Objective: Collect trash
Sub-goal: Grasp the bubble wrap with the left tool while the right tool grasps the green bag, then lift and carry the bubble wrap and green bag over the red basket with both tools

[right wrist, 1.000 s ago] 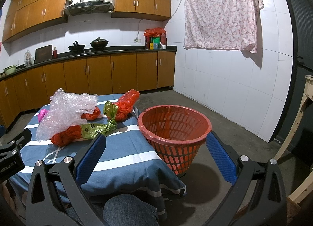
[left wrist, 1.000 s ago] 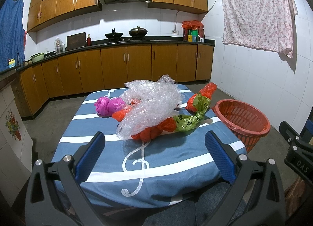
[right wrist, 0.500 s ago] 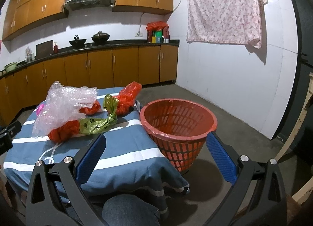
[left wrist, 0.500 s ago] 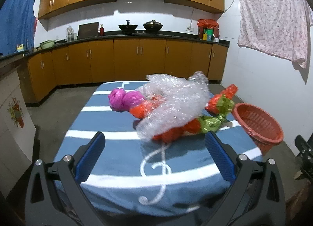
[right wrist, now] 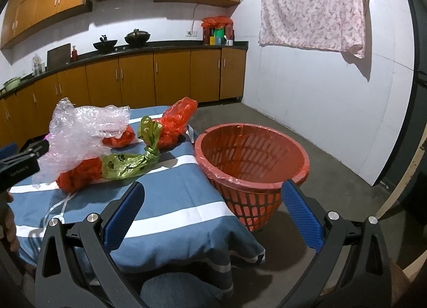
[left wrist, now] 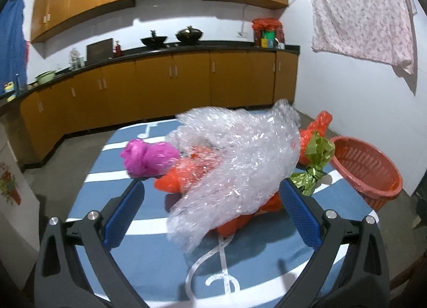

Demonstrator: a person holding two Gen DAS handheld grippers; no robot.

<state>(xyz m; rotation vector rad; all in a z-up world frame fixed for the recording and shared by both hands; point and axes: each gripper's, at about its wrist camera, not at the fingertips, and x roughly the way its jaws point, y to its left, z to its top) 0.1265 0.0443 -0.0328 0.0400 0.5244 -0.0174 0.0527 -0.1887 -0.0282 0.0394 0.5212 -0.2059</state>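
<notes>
Status: collection not begun, judging by the layout; no piece is in the basket and none is gripped.

- Worktop [left wrist: 128, 217], under a blue cloth with white stripes: carries all the trash seen.
- Bubble wrap [left wrist: 234, 164]: largest piece, crumpled, lying over the orange bags at the centre of the left wrist view. Blurred there.
- Orange bags [left wrist: 176, 180]: several, partly under the wrap; one more stands at 2 o'clock from the wrap, near the worktop edge.
- Green bag with paw prints [right wrist: 128, 165]: twisted, lying between the orange bags.
- Magenta bag [left wrist: 148, 157]: at 9 o'clock from the wrap, just beside it.
- Red basket [right wrist: 253, 132]: lined, on the floor just beside the worktop's right edge, at 3 o'clock from the pile. Interior shows nothing but the liner.
- Left gripper [left wrist: 212, 210]: jaws spread wide, one on either side of the near end of the wrap, holding nothing.
- Right gripper [right wrist: 212, 213]: jaws spread wide, empty, pointing toward the basket and worktop corner, well apart from the pile.

Remaining: every listed piece to be lifted into the basket.
</notes>
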